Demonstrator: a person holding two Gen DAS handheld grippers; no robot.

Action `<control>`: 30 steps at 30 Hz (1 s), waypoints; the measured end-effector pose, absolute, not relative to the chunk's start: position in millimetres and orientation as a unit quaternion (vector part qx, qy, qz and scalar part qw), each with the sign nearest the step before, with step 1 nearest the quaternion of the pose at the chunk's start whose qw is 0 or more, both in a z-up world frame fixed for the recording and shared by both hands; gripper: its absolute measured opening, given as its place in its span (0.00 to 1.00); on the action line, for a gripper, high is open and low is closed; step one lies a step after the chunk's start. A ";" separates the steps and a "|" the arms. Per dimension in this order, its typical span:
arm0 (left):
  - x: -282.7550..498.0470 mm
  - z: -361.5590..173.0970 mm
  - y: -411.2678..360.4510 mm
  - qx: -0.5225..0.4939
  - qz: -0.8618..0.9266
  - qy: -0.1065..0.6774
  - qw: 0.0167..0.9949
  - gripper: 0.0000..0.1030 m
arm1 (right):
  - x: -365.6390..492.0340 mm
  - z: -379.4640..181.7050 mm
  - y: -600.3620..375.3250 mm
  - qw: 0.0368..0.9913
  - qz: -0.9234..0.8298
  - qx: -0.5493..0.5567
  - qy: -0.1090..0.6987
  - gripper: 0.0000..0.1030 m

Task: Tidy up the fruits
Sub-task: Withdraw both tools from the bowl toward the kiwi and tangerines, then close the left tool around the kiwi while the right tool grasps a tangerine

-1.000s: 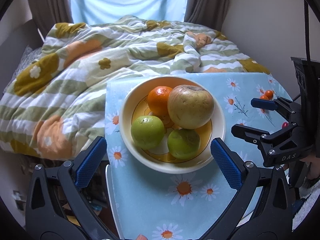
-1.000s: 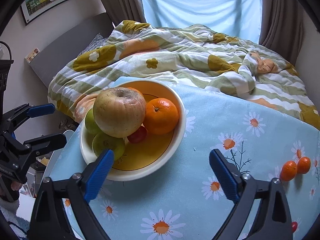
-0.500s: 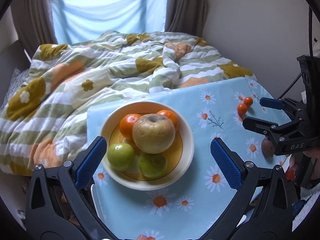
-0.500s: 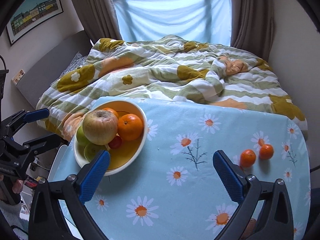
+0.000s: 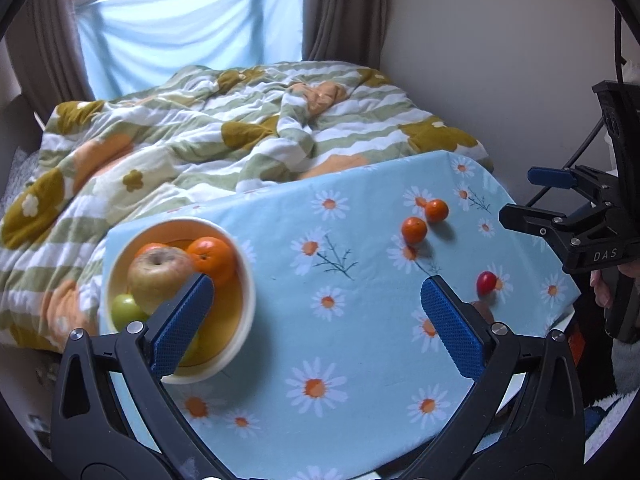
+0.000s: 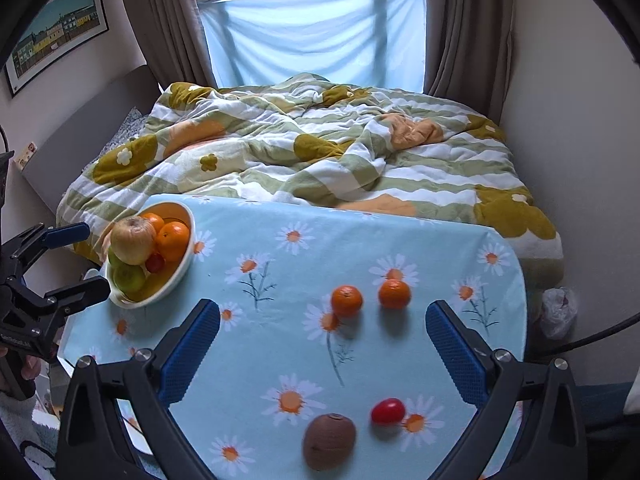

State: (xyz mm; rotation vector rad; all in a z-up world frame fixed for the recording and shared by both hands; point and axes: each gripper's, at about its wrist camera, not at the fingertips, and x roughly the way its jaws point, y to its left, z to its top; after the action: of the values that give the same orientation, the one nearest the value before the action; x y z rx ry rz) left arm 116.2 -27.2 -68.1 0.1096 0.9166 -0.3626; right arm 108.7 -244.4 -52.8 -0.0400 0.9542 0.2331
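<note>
Both the left hand-held gripper [image 5: 316, 316] and right hand-held gripper [image 6: 323, 344] are spread, holding nothing. The cream ceramic bowl [image 6: 182, 266] of fruit sits at the daisy-print blue worktop's [image 6: 280, 280] left end. Two small oranges [image 6: 346, 300], a red tomato [image 6: 387, 411] and a brown kiwi [image 6: 329, 441] lie loose toward the right.

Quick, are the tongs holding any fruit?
Left tongs: open, holding nothing.
Right tongs: open, holding nothing.

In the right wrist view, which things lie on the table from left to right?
bowl of fruit → kiwi → left mandarin → red tomato → right mandarin.
</note>
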 end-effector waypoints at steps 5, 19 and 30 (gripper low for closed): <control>104.3 -86.1 -76.4 0.033 -0.176 0.463 0.868 1.00 | 114.7 -66.5 -284.4 0.872 0.133 -0.046 0.468 1.00; 66.9 -169.0 -177.3 0.015 -0.190 0.550 0.813 1.00 | 154.5 -126.6 -330.7 0.837 0.212 -0.090 0.496 1.00; 65.4 -215.1 -207.5 0.008 -0.191 0.581 0.791 0.89 | 175.6 -168.4 -324.4 0.810 0.263 -0.115 0.512 0.98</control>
State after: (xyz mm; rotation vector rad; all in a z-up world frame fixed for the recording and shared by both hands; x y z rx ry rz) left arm 65.4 -207.5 -215.1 0.0166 1.2492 -0.4110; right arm 175.6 -324.4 -168.4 -0.2455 1.0946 0.5614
